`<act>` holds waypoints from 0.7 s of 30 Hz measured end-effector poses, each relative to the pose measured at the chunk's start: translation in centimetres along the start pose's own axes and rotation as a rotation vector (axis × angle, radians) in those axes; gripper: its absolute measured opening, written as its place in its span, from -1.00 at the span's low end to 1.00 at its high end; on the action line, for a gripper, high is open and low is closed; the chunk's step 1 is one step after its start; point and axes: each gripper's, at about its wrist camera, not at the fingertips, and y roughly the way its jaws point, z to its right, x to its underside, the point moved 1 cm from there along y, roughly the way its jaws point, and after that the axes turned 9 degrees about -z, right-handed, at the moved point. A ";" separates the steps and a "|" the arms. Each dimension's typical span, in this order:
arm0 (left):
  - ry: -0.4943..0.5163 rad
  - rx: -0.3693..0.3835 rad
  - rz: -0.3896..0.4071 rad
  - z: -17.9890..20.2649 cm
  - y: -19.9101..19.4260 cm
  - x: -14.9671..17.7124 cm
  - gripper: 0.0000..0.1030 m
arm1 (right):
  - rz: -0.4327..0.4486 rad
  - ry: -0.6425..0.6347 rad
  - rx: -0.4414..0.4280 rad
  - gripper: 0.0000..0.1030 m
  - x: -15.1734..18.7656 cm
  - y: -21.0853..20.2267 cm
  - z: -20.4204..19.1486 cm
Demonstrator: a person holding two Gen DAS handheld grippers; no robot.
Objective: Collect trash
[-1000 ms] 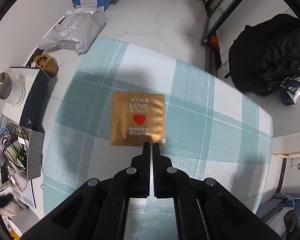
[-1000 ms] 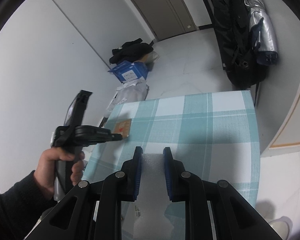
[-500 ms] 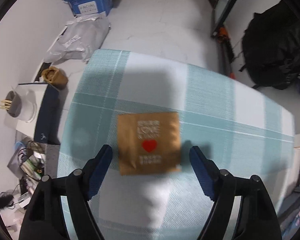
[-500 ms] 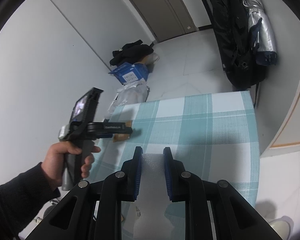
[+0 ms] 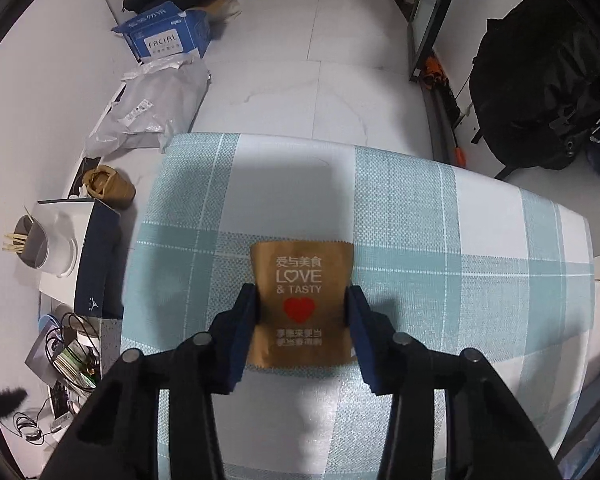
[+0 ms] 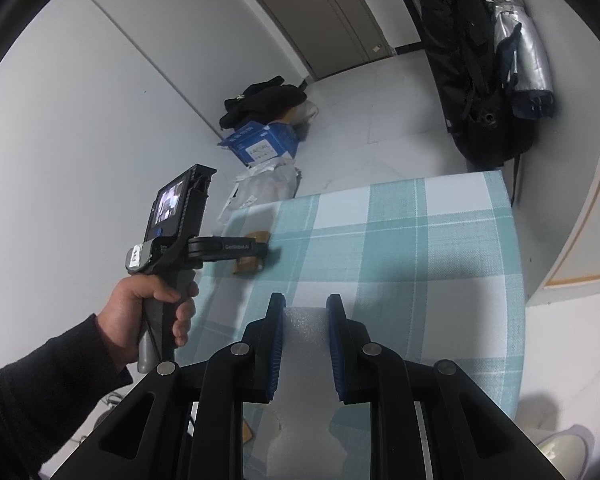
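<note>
The left gripper (image 5: 302,300) is pointing steeply down over the checked tablecloth (image 5: 420,216); its jaws are closing, with the brown paper packet (image 5: 302,280) lying between them; the blue pads (image 5: 247,312) are meeting the packet's two side edges, and the paper looks slightly pinched inward there, so contact is judged to be starting; the packet is lying flat on the cloth near the middle of the table, printed face up, its far end reaching beyond the fingertips.

Handling, as a judgement: the packet is thin, light and flexible; squeezed across its width it is likely to buckle upward rather than resist, so the hold is depending on the paper folding into a ridge between the pads; a firmer hold would be taking one edge through its thickness; the paper surface is looking matte, so slipping is less of a concern than crumpling; nothing suggests fragile contents, though what is inside cannot be told.

The right gripper (image 6: 303,312) is hovering at the near side of the table; its jaws are narrowly spread and pinching a white foam sheet (image 6: 304,360); the sheet is soft, very light and compressible, and it is hanging down below the pads, so a gentle squeeze is judged sufficient.
</note>
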 end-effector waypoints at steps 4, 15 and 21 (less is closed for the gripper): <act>-0.008 0.008 0.014 -0.2 -0.1 0.3 -0.30 | -0.002 0.003 0.003 -0.62 0.0 0.1 0.1; -0.075 0.047 0.021 -1.6 -0.4 1.4 -0.33 | -0.002 0.043 0.007 -0.62 -0.3 0.4 0.7; -0.116 0.125 0.024 -2.4 -1.6 2.5 -0.33 | 0.008 0.032 0.009 -0.61 0.1 0.1 0.3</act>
